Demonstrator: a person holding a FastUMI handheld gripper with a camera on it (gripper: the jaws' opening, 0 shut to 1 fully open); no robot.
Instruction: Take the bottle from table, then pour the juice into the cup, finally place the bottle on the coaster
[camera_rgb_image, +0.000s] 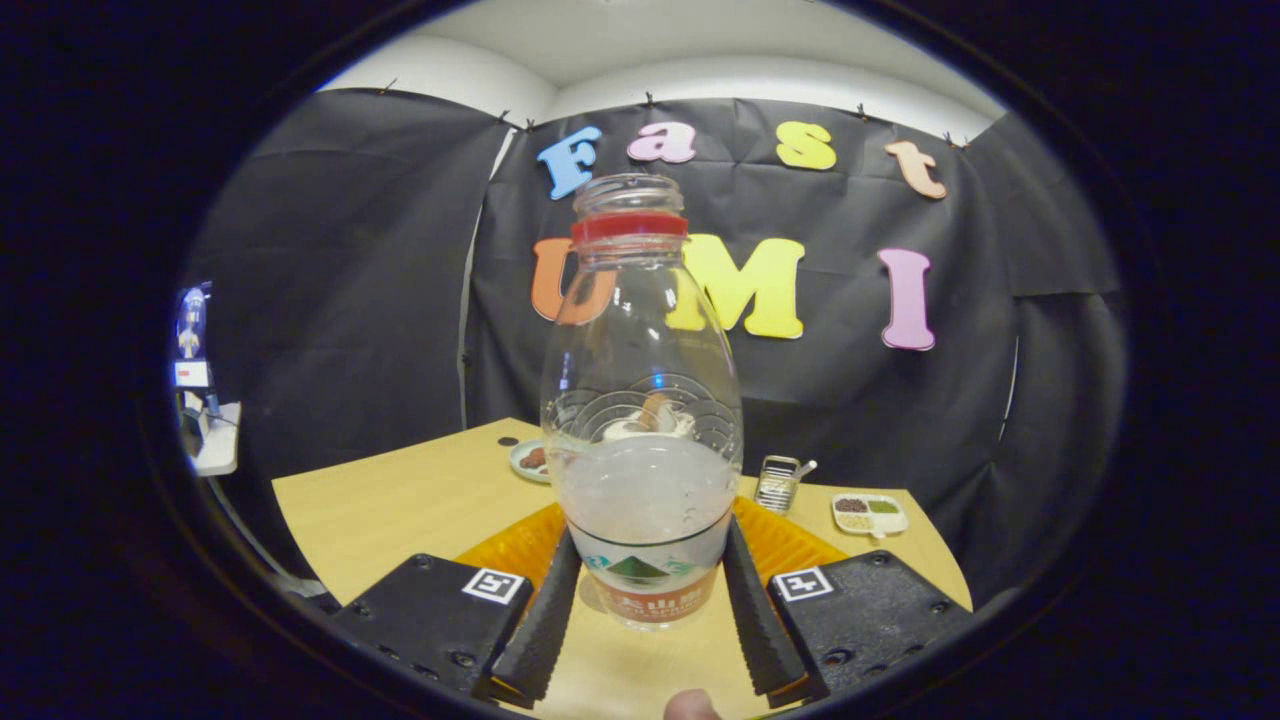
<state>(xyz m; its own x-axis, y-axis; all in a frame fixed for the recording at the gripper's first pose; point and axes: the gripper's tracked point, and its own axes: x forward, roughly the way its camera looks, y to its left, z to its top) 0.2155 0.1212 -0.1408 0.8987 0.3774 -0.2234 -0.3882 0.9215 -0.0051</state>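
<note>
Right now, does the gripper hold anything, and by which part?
Yes. The gripper holds the bottle by its lower body at the label, one finger pressing each side.

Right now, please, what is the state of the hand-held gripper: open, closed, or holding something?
Hand-held gripper: closed on the bottle, both fingers pressing its lower sides; the bottle is upright and uncapped, above the table.
</note>
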